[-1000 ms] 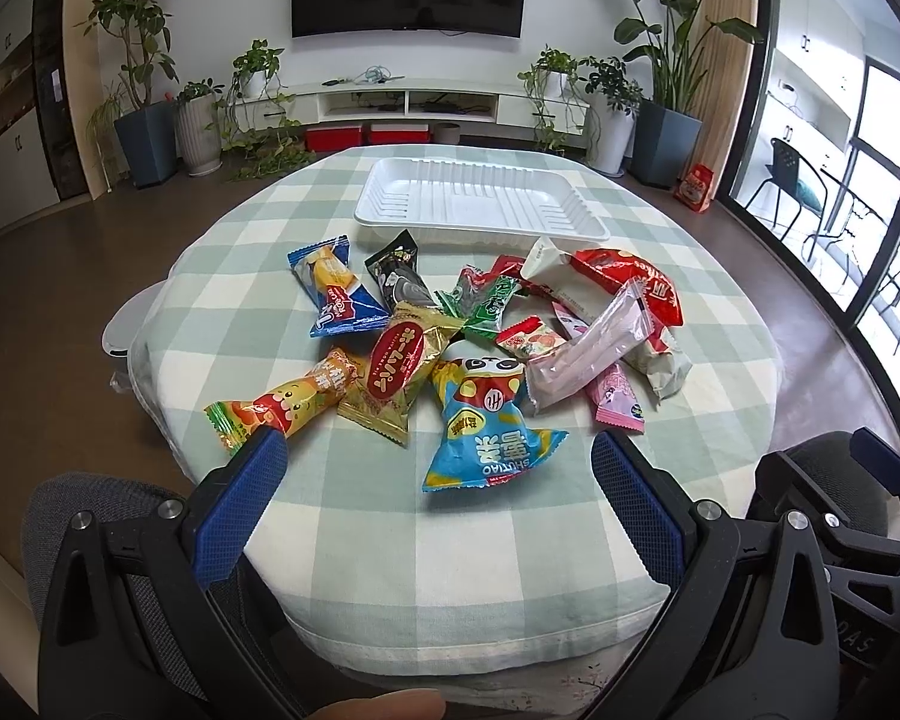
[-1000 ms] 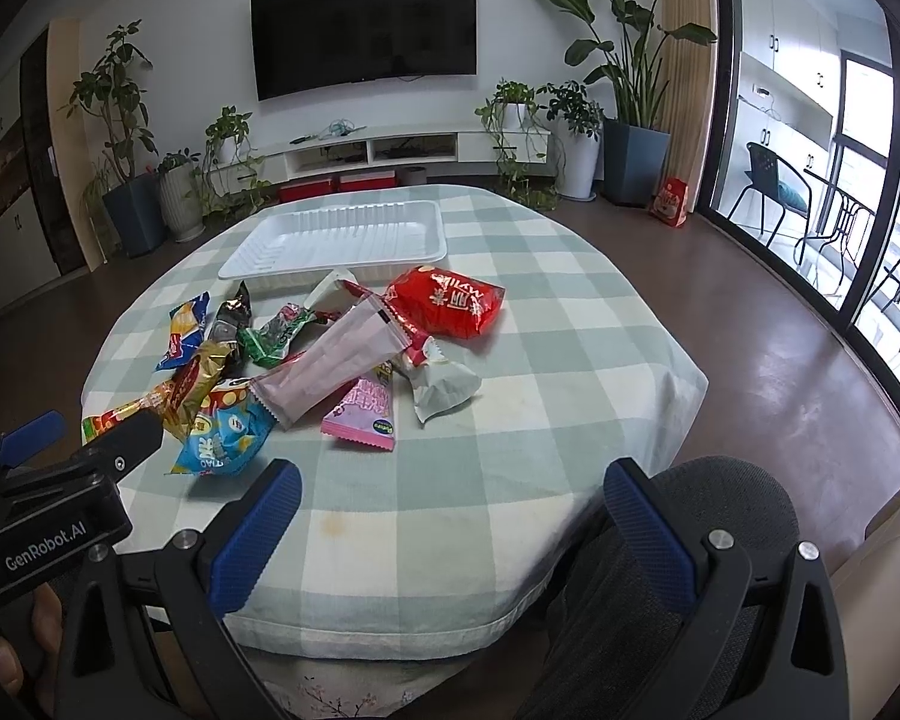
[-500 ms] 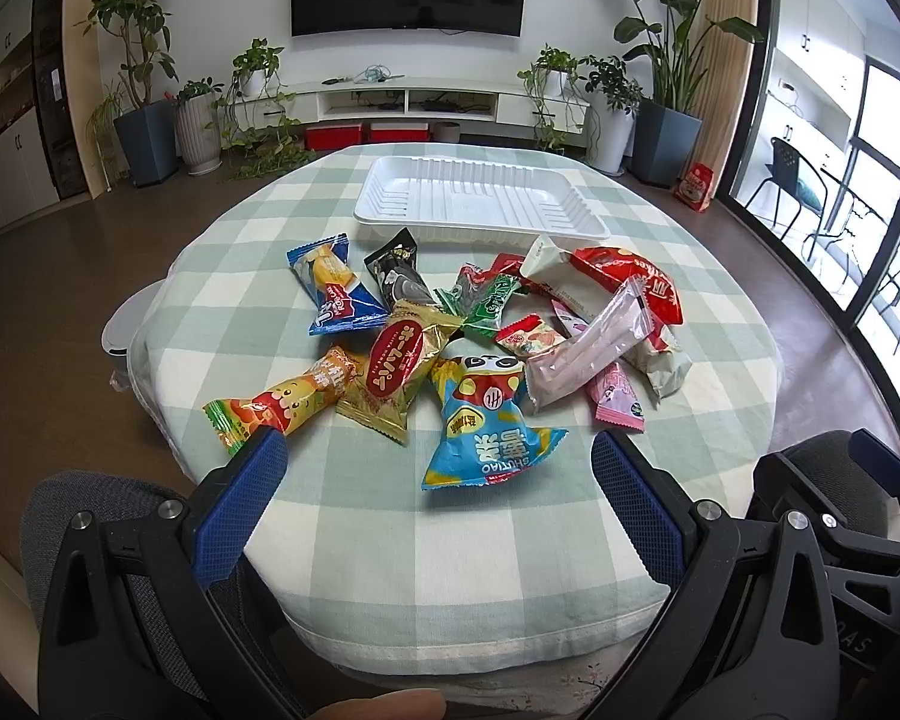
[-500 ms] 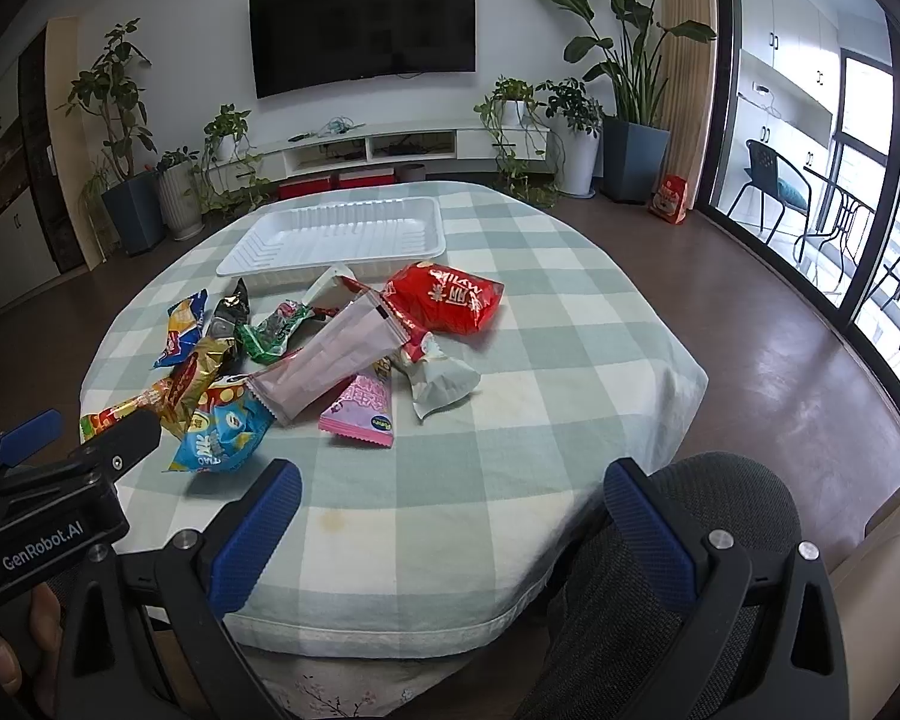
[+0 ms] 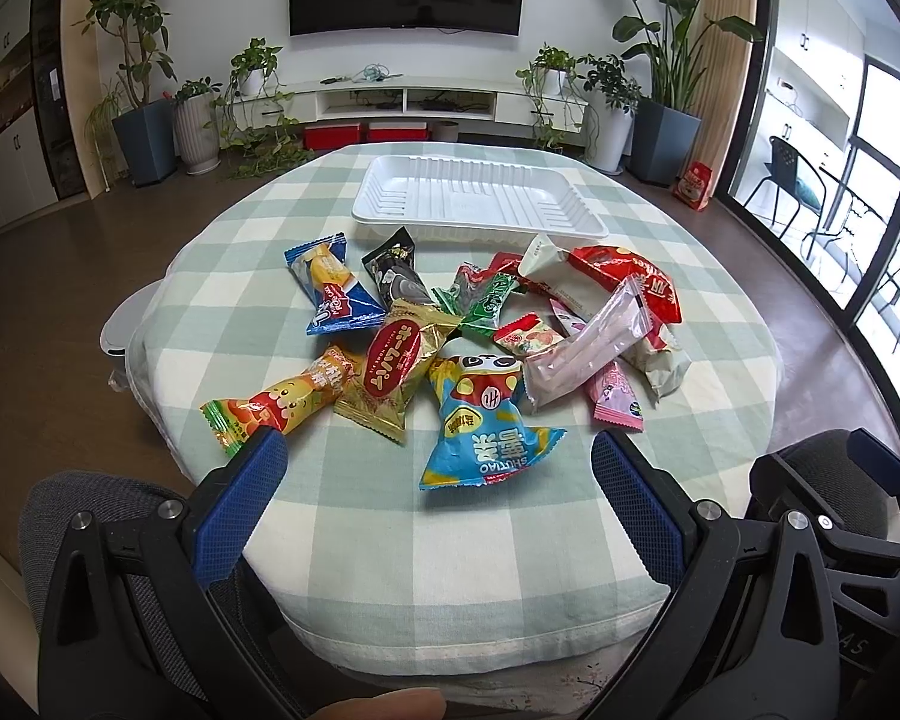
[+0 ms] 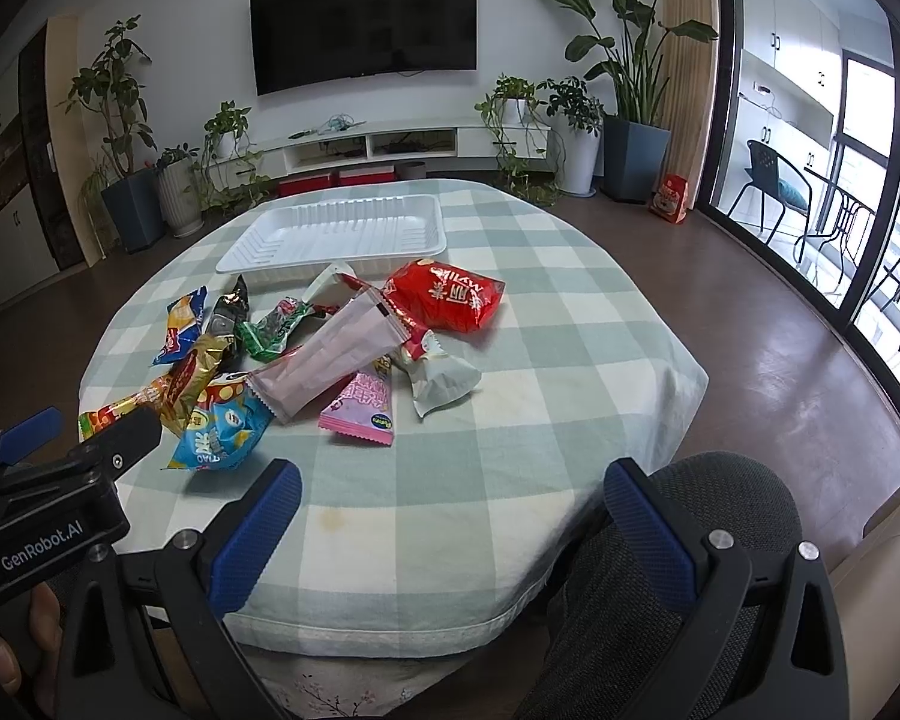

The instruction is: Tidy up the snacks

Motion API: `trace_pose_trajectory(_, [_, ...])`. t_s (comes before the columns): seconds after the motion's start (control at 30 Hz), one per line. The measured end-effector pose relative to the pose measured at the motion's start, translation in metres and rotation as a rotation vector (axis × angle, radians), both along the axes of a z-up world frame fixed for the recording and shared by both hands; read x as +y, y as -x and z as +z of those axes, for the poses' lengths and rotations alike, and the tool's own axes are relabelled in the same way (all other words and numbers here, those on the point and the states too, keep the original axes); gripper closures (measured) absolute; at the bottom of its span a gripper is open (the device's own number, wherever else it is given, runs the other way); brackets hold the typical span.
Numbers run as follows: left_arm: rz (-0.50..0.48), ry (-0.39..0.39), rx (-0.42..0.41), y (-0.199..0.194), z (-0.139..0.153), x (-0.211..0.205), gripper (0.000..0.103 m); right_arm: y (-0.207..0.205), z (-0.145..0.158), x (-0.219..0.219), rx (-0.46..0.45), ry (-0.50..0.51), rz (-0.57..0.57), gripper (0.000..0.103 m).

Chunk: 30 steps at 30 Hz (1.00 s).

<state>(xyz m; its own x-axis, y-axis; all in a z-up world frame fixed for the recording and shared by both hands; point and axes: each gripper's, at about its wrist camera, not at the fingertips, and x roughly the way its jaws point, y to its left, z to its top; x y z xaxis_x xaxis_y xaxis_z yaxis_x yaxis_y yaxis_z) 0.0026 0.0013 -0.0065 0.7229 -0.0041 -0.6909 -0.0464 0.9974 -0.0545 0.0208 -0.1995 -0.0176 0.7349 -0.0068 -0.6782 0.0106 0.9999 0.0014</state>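
Nothing sorted yet: tray [image 5: 480,195] holds no snacks; the snack pile [image 5: 468,336] lies just before it. Left gripper [image 5: 438,468] and right gripper [image 6: 450,504] both released, grasping nothing.

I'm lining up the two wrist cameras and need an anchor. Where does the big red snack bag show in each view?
Left wrist view: the red snack bag lies right of centre, at the pile's far right edge, partly under a translucent pink packet.
Right wrist view: it sits near centre, at the pile's right end.
Shared landmark: the white tray just behind the pile.
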Motion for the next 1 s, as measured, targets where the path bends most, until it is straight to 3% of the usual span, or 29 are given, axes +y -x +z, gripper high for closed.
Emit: trace_pose_trajectory(1.0, [0.000, -0.007, -0.021, 0.002, -0.009, 0.009, 0.000, 0.005, -0.013, -0.001, 0.030, 0.008, 0.004, 0.000])
